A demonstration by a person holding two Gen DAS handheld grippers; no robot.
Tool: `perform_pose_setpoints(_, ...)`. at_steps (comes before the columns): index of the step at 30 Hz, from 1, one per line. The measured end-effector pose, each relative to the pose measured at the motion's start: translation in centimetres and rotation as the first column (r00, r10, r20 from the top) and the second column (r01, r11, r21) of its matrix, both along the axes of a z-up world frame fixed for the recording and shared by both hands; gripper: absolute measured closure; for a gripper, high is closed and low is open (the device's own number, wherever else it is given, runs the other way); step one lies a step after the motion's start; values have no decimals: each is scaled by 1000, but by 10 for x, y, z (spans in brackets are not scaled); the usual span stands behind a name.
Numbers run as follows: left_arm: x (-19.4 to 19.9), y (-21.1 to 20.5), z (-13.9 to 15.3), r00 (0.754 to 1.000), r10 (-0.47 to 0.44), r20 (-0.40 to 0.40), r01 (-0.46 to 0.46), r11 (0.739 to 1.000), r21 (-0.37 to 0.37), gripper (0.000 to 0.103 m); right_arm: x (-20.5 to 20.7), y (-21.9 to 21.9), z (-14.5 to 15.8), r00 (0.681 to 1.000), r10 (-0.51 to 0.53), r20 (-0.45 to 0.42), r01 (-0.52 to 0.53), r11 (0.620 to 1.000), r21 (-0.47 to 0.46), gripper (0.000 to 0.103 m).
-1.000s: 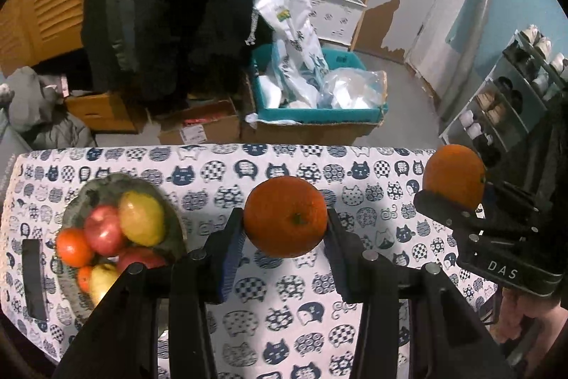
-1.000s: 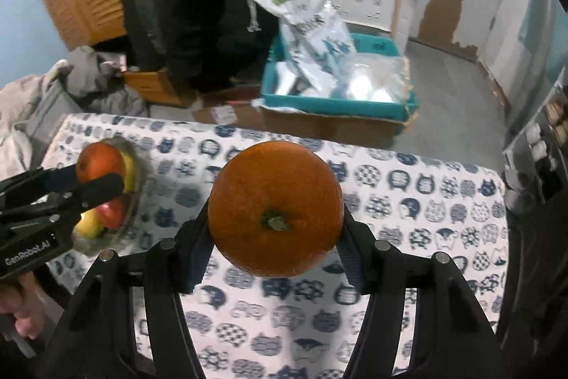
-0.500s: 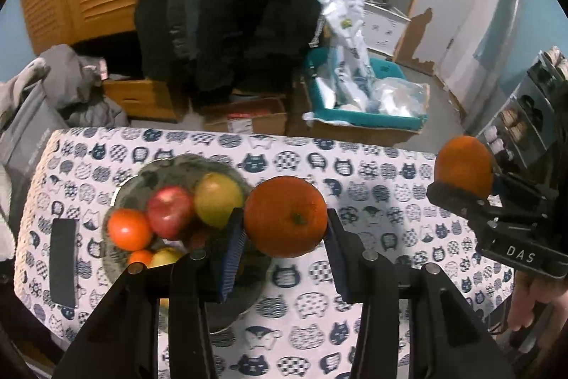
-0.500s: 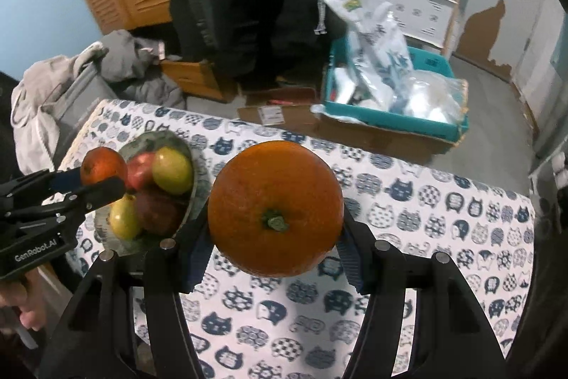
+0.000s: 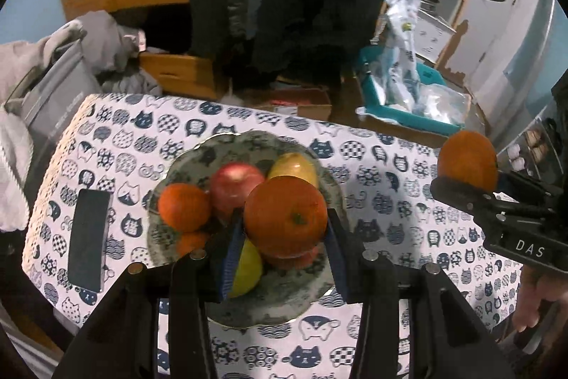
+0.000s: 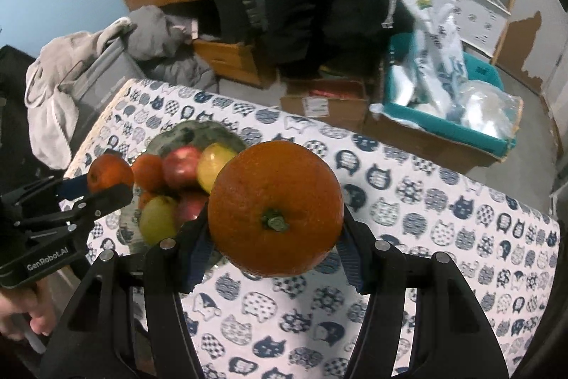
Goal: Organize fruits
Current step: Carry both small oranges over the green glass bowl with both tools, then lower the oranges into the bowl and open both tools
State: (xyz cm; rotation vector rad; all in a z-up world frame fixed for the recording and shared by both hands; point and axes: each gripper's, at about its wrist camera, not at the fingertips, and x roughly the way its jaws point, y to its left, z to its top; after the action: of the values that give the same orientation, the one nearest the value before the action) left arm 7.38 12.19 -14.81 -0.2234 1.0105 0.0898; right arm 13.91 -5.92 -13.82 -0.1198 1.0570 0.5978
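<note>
Grey-green and mottled, the shallow bowl sits on a table covered in a cat-print cloth. In it lie a red apple, a yellow-green pear, a small orange fruit, another small one below it, and a yellow-green fruit near the front rim. The left gripper is clamped on an orange, held above the bowl's fruit. The right gripper is clamped on a bigger orange, held over the cloth just right of the bowl. A dark flat phone lies left of the bowl. Beyond the table, a teal bin holds plastic bags.
</note>
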Motion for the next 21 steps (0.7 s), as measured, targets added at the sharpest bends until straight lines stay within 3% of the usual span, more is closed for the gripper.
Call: perform_pose_setpoints(21,-11,66,-64,986,90,-142,-98,994,-50,58,1,96,-45,986,123,-108,-126,992,-17,41)
